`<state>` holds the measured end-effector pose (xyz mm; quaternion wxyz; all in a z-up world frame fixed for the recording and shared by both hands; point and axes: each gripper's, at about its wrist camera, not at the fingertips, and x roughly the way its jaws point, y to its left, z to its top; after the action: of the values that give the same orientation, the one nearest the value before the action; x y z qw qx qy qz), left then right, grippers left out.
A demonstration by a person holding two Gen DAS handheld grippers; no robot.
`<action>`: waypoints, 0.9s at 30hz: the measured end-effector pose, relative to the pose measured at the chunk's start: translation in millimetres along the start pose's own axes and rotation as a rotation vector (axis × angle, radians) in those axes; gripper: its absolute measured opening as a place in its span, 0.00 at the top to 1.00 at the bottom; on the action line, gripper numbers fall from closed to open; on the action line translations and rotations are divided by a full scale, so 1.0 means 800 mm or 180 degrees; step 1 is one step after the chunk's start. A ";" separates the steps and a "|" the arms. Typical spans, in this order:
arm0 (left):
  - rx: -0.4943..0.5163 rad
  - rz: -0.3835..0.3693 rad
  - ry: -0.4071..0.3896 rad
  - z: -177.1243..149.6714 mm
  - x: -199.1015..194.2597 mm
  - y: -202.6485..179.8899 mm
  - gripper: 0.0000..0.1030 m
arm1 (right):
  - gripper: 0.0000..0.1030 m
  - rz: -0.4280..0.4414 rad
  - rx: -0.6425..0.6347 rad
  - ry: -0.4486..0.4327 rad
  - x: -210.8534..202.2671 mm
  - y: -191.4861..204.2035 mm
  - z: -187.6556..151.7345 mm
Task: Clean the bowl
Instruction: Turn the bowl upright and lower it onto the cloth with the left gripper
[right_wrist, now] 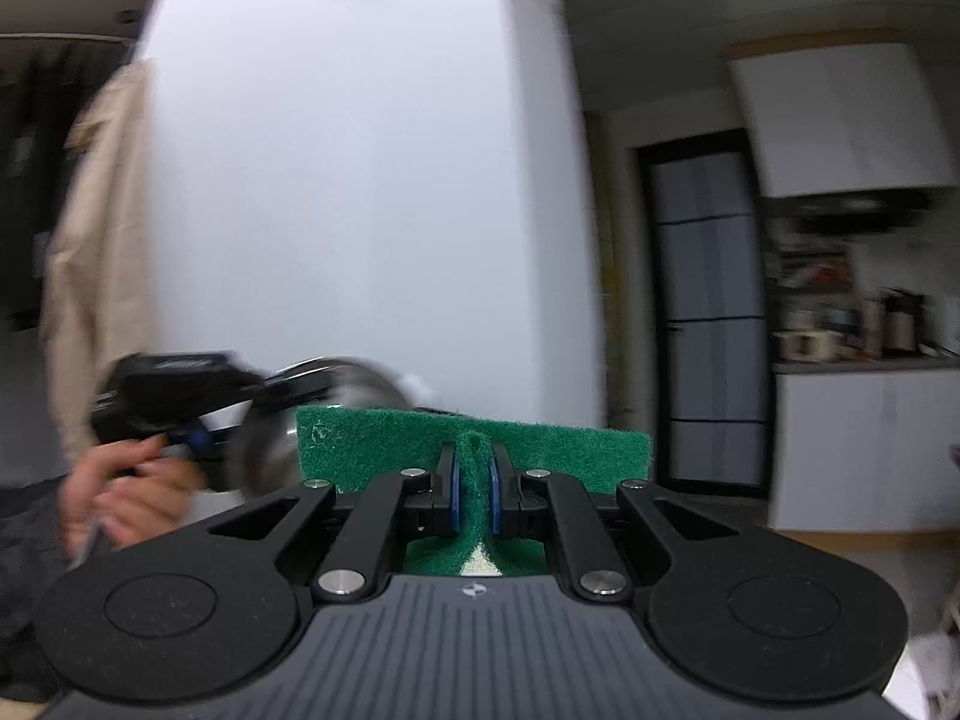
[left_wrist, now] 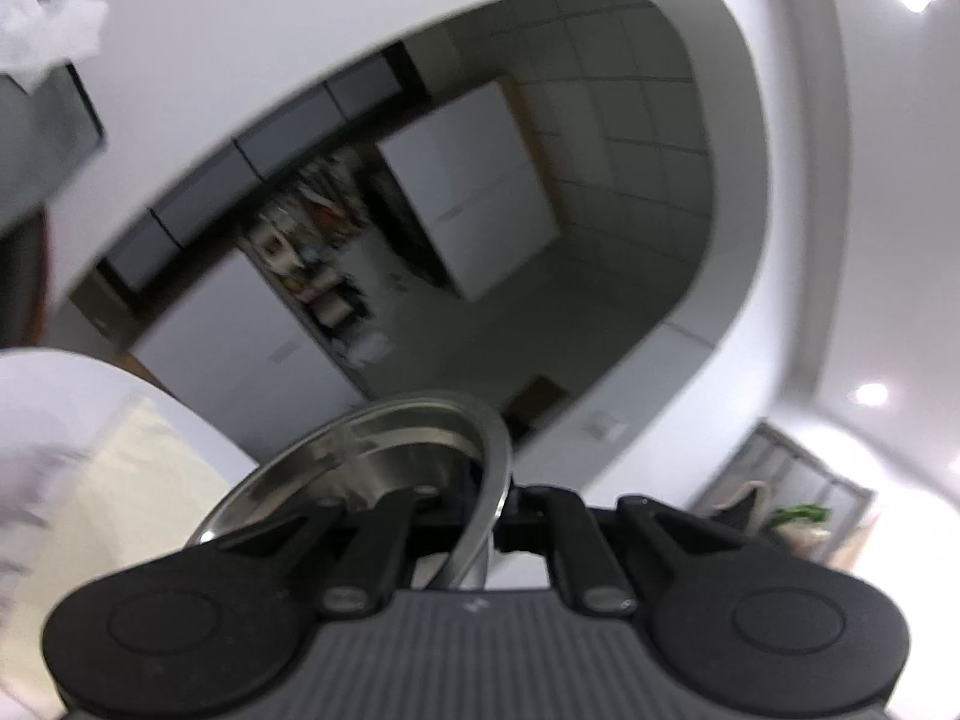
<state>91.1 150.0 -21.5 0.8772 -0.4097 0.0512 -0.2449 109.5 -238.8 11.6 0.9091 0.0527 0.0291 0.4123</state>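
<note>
One shiny bowl [left_wrist: 372, 468] is up in the air, its rim pinched tight in the left gripper [left_wrist: 480, 516]. One green scrub pad [right_wrist: 474, 450] is squeezed in the right gripper [right_wrist: 474, 480], just beside the bowl. One hand [right_wrist: 129, 492] holds the left tool. A white wall [right_wrist: 360, 180] stands behind.

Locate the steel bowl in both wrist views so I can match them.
Left wrist view: steel bowl at bottom centre, its rim clamped in the left hand-held gripper.
Right wrist view: left of centre, blurred, behind the green scouring pad.
Shared landmark: the kitchen's white upper cabinet.
</note>
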 end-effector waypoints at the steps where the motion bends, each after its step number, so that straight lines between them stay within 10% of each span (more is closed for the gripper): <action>1: 0.0082 0.0115 -0.0006 0.000 0.001 -0.001 0.94 | 0.90 -0.0100 0.0071 -0.0002 -0.003 -0.012 -0.004; 9: 0.0793 0.0936 0.0289 -0.019 0.044 -0.027 0.94 | 0.90 -0.0517 0.0279 0.0270 0.007 -0.061 -0.033; 20: 0.1332 0.1359 0.1393 -0.094 0.115 -0.040 0.83 | 0.90 -0.0561 0.0284 0.0401 0.020 -0.066 -0.045; 27: 0.1557 0.1470 0.1598 -0.114 0.127 -0.036 0.77 | 0.90 -0.0474 0.0159 0.0474 0.028 -0.052 -0.047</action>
<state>142.5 23.4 -49.1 0.9408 -0.0946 0.2942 -0.1389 151.8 -246.7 -30.7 0.9309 0.0423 0.1107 0.3455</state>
